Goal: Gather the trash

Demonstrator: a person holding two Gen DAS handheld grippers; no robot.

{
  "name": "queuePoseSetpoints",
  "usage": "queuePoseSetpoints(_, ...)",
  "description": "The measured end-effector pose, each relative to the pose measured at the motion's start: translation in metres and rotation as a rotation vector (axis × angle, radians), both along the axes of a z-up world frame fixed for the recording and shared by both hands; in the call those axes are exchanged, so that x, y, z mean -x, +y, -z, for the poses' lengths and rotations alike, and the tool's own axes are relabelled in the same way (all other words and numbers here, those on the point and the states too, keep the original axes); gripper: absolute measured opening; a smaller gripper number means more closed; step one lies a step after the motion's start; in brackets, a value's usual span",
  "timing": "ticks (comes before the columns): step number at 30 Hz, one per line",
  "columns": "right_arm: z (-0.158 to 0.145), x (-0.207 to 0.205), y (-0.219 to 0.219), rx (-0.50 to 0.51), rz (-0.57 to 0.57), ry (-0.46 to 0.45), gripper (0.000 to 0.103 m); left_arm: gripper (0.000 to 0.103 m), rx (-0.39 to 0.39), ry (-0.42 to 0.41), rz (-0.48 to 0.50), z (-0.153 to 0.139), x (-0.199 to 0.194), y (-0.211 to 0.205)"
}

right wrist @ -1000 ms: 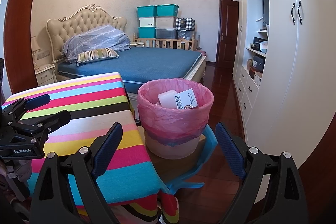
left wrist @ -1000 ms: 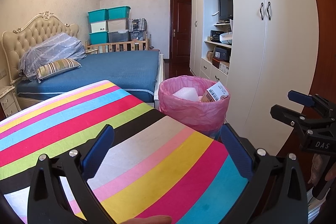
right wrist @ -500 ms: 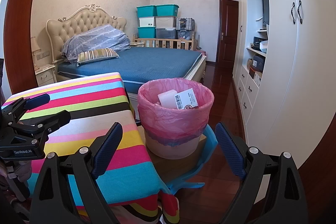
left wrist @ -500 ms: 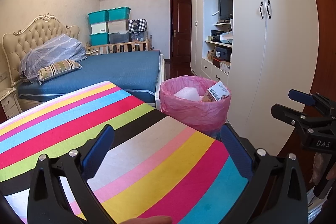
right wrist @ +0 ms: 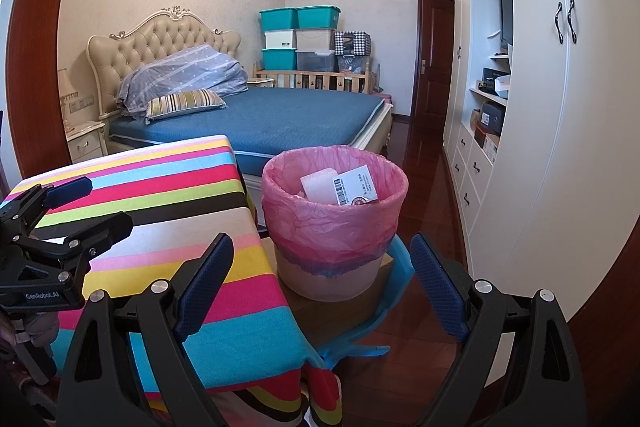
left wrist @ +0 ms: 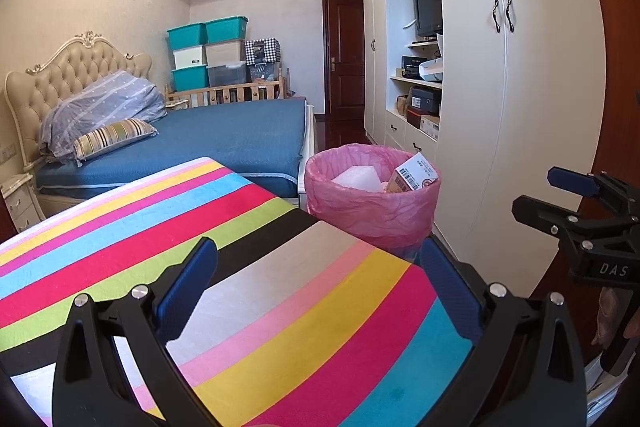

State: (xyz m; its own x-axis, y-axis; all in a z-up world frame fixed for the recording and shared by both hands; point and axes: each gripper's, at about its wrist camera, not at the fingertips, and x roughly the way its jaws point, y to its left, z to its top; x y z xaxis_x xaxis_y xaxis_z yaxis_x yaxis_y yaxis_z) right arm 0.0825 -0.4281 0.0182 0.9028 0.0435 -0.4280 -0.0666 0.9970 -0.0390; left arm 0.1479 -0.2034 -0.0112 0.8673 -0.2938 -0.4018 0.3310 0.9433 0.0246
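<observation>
Landmark: the trash bin [right wrist: 334,223], lined with a pink bag [left wrist: 370,203], standing on a brown box [right wrist: 340,311] beside the table.

Left of the bin: table under a striped cloth [left wrist: 224,267], its near corner just beside the bin's rim. No loose item shows on the cloth in either view. Left gripper [left wrist: 318,291] hangs over the cloth, left of the bin; blue pads [left wrist: 188,287] spread wide, nothing between them. In the right wrist view the same tool appears at the far left edge [right wrist: 80,207], jaws parted, empty.

At the bin: inside sit a white foam block [right wrist: 318,185] and a carton with a barcode label [right wrist: 356,185], the carton leaning against the rim on the wardrobe side. Right gripper [right wrist: 322,279] is held in front of the bin, fingers wide apart on either side of it from this view, not touching, holding nothing.

Behind the bin: bed with blue cover [right wrist: 280,117]. Right of the bin: white wardrobe [left wrist: 520,107], and the right gripper again at the frame edge [left wrist: 560,199], open.
</observation>
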Motion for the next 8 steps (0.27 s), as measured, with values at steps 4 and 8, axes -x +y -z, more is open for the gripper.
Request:
queuePoseSetpoints(4,0.000,0.000,0.004,0.002,-0.006,0.003,0.085,0.098,0.005,0.013,0.011,-0.001,0.000,0.006)
queuePoseSetpoints(8,0.004,-0.005,0.019,0.002,-0.036,0.024,0.085,0.098,0.004,0.055,-0.007,-0.004,0.000,0.030)
